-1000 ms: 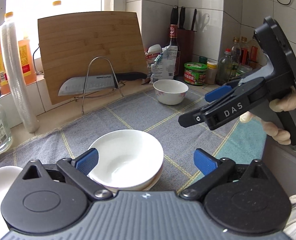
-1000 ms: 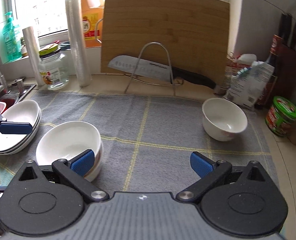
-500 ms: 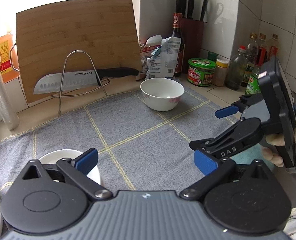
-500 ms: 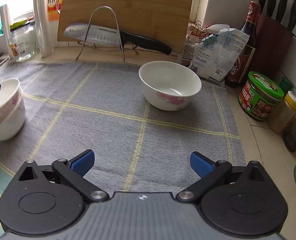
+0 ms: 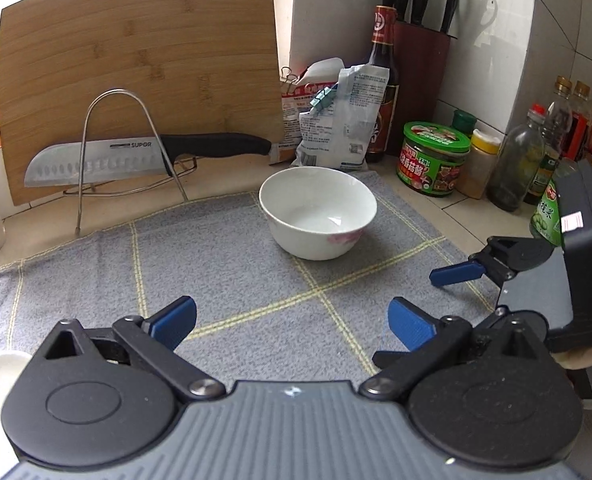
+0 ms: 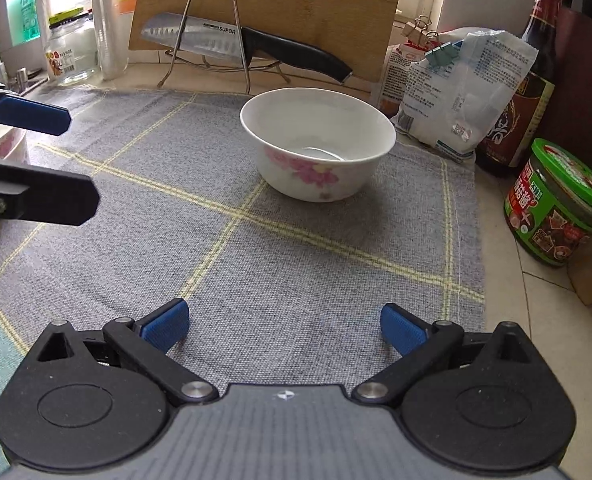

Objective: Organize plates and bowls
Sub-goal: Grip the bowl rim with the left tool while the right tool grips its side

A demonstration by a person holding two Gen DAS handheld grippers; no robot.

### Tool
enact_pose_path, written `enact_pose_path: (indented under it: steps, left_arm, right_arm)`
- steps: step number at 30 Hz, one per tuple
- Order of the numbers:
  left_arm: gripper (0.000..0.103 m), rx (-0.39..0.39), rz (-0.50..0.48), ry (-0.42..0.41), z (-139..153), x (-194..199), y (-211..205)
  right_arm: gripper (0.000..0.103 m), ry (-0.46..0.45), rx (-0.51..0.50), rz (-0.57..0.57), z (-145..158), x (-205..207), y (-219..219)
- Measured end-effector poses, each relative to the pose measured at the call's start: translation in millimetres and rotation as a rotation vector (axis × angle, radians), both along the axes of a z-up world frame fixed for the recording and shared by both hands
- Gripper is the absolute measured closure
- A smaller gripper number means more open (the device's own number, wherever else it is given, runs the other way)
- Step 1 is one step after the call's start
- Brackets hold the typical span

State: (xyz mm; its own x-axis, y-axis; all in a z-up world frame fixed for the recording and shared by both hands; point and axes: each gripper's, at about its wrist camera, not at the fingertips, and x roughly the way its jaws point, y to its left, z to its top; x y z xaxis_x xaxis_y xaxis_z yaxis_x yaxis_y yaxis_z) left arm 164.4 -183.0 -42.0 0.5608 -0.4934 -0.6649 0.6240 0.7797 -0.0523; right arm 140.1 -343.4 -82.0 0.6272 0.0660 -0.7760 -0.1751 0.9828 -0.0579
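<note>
One flowered bowl (image 6: 317, 144) sits alone on the grey mat (image 6: 256, 240), now much nearer both cameras than a second ago, so I judge it the next pick. Both claws, right (image 6: 284, 326) and left (image 5: 292, 322), gape empty. One knife (image 5: 136, 156) rests on one rack (image 5: 116, 152).

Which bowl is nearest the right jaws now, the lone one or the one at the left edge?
The lone floral bowl, mid-mat before the knife rack. The other bowl sits far left, behind the left gripper.

Soft daylight comes from the far left; both pictures are sharp, with straight lines bent at the edges.
</note>
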Motion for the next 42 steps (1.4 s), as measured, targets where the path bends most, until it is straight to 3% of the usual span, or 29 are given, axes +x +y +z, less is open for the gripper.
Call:
enact_pose_path:
  steps: [20,29,42]
  left_arm:
    - [0.001,-0.071,-0.048,0.111,-11,85,-75]
    - [0.002,-0.059,-0.068,0.185,-15,121,-91]
    - [0.005,-0.033,-0.102,0.243,-23,142,-102]
  right_arm:
    - [0.000,-0.049,0.034,0.086,-6,20,-10]
    - [0.000,-0.051,0.026,0.064,-5,46,-12]
    - [0.000,-0.156,0.004,0.043,6,71,-15]
